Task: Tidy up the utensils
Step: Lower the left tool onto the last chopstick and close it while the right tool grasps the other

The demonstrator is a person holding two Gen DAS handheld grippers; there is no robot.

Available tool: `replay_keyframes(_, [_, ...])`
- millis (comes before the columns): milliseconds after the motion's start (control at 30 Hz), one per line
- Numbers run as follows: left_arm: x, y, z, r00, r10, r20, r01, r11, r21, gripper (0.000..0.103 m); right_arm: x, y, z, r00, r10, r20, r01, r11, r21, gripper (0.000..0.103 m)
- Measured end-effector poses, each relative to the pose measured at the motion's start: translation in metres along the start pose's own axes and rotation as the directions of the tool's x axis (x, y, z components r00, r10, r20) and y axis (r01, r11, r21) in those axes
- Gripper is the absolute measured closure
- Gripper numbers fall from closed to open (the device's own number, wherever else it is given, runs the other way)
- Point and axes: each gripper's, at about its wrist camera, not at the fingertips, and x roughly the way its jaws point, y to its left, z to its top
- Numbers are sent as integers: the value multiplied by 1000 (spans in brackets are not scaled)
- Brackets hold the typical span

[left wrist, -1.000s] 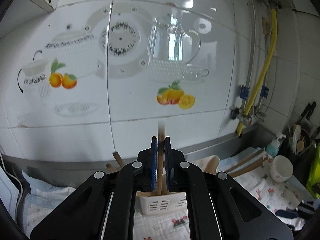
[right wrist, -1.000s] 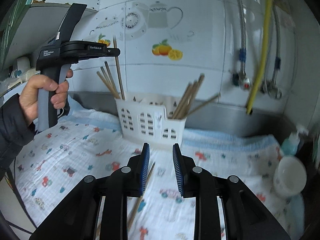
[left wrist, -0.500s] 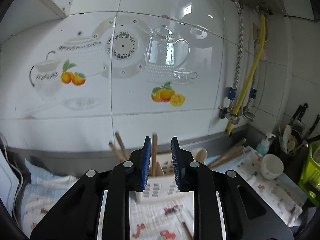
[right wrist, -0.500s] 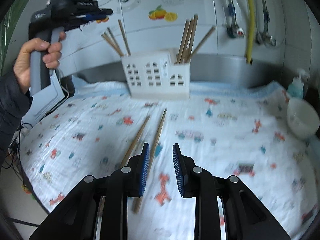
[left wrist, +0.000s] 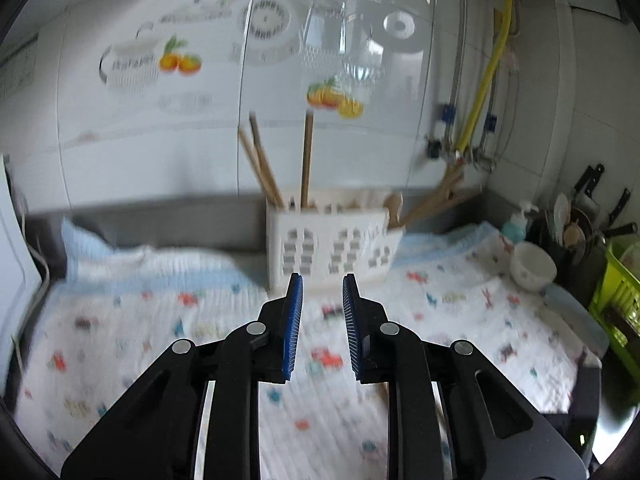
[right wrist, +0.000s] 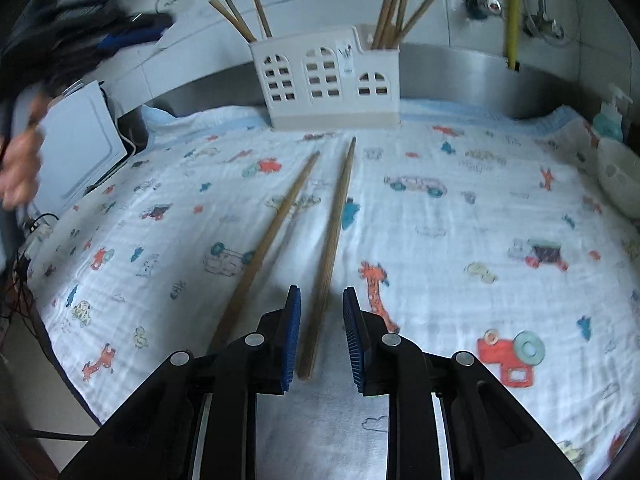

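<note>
Releasing the chopstick has paid off: it was clamped in your left gripper point(left wrist: 322, 296) a second ago, and now it stands upright in the left compartment of the white utensil holder point(left wrist: 332, 246) beside two others, while that gripper's blue pads stand apart with nothing between them. That leaves two chopsticks to file.

Your right gripper point(right wrist: 320, 300) has dropped close over the printed cloth point(right wrist: 460, 220), and its jaws are closing around the right-hand chopstick point(right wrist: 334, 236), whose near end lies between the pads; they do not yet press on it. The left-hand chopstick point(right wrist: 272, 236) lies just beside it, nearly parallel, both pointing toward the holder. They are long, thin, plain light-brown sticks, lying flat on soft fabric, so the pinch probably needs to be low and centred to avoid rolling the stick away.
</note>
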Motion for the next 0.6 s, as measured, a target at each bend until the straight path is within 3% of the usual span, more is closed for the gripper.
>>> replay_keyframes(200, [6,4,-44,995,-23,-92,20,999,-34,82,-1,3,-1,1000,-23,7,23,1000,-15,95])
replay_keyframes(600, [19,-22,-105,960,-124,-249,106,991,-87,82,-33,-9,3,996,-38,81,37,999,22,96])
